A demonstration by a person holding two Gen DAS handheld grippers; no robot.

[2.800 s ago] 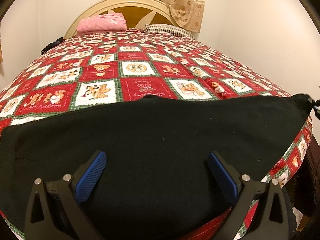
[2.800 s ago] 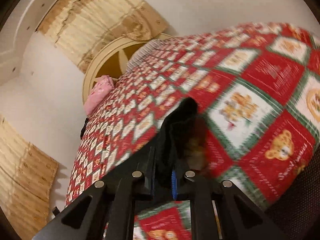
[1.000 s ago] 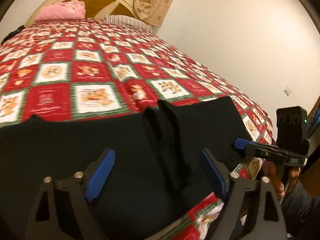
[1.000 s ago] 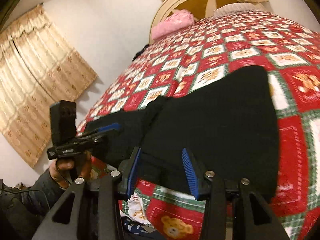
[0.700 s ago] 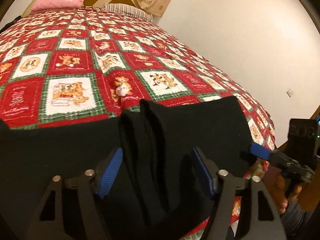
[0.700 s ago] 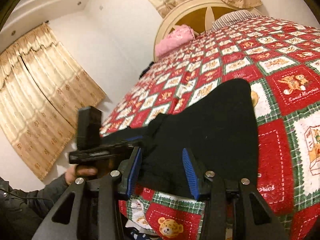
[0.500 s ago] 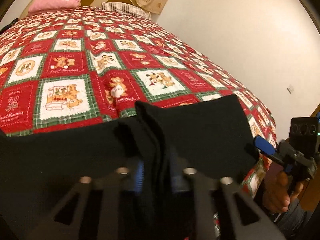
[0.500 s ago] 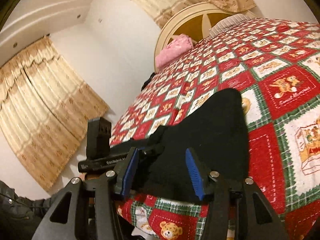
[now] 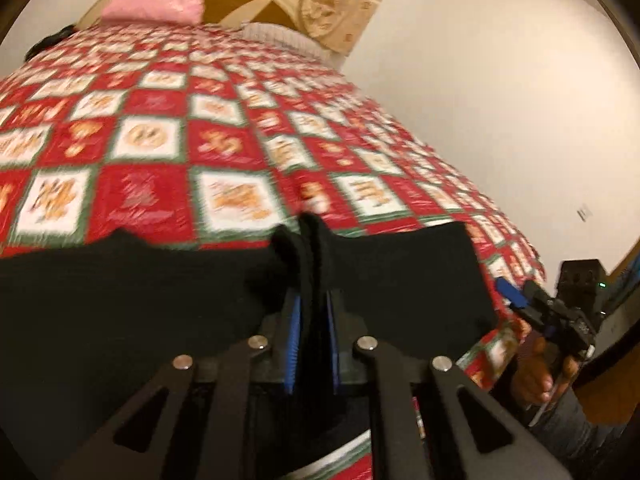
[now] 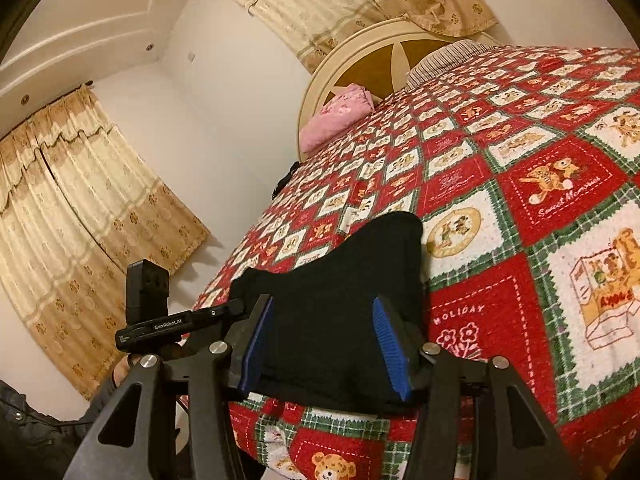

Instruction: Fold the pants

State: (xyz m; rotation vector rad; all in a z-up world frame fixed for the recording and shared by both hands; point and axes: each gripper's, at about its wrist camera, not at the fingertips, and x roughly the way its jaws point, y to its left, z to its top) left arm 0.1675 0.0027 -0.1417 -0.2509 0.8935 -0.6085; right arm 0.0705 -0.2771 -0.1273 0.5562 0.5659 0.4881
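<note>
Black pants [image 9: 120,292] lie across the near edge of a bed with a red, green and white patchwork quilt [image 9: 160,148]. My left gripper [image 9: 311,332] is shut on a raised fold of the pants near their middle. In the right wrist view the pants [image 10: 340,300] end at the bed's near edge, and my right gripper [image 10: 324,344] is open, its blue pads either side of the cloth end. The left gripper also shows in the right wrist view [image 10: 176,324], and the right gripper shows at the right of the left wrist view [image 9: 520,300].
A pink folded cloth [image 9: 156,4] and a striped pillow [image 9: 280,38] lie at the cream headboard [image 10: 360,64]. Beige curtains [image 10: 72,208] hang on the left wall. A white wall [image 9: 500,80] runs along the bed's right side.
My left gripper has closed on the raised fold of the pants and lifted it. My right gripper let go of the pants end earlier and now sits open around it.
</note>
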